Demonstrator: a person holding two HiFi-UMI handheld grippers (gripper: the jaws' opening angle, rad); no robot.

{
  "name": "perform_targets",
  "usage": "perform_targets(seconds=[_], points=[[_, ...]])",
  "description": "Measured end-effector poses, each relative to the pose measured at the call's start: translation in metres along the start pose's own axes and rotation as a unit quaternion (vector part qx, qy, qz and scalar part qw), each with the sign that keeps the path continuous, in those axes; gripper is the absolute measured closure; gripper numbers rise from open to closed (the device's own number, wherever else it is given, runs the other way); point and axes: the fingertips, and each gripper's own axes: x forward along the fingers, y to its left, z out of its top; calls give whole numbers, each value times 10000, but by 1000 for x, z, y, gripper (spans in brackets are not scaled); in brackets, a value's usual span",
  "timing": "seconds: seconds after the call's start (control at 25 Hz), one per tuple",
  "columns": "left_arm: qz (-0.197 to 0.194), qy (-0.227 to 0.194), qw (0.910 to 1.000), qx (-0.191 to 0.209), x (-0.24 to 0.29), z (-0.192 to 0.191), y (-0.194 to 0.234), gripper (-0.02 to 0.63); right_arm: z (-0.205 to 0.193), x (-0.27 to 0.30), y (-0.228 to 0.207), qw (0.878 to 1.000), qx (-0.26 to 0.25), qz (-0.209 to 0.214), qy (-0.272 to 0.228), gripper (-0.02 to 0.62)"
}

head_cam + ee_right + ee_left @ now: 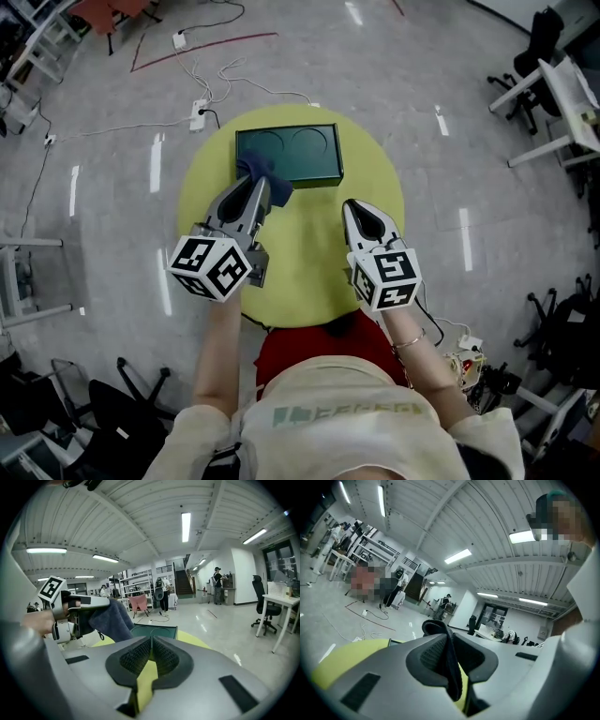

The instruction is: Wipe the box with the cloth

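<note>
At the far edge of the round yellow bench (300,258) lies the dark green box (291,155), long side toward the person, with two faint ring outlines on its top; its far side sits just short of the bench's far edge.

Over the box's near left corner is the left gripper (260,185); its jaws are pressed tight on the blue cloth (263,172), which bunches out past the tips and overlaps that corner in the head view; the left gripper view shows a dark fold of cloth (451,667) squeezed between the ribbed pads, with one end sticking up above them and the other hanging below. From the right gripper view the cloth (110,618) droops from the tips just left of the box (154,631); whether it touches the box I cannot tell.

Toward the right edge of the bench, the right gripper (355,209) is apart from the box, pointing the same way as the left; its jaws are brought together, pads meeting at the tips, with nothing between them but a sliver of yellow bench seen through the lower gap.

Beyond the far edge, cables (211,80) trail over the grey floor to a power strip (199,114); a white desk (567,98) stands off to the far right.
</note>
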Motion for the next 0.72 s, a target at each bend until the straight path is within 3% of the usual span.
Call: perform_targets(seconds=[0.72], points=[[-617,290,9970,359,143,24,4,549,-4,49,-64,9993,186,-301,128,555]])
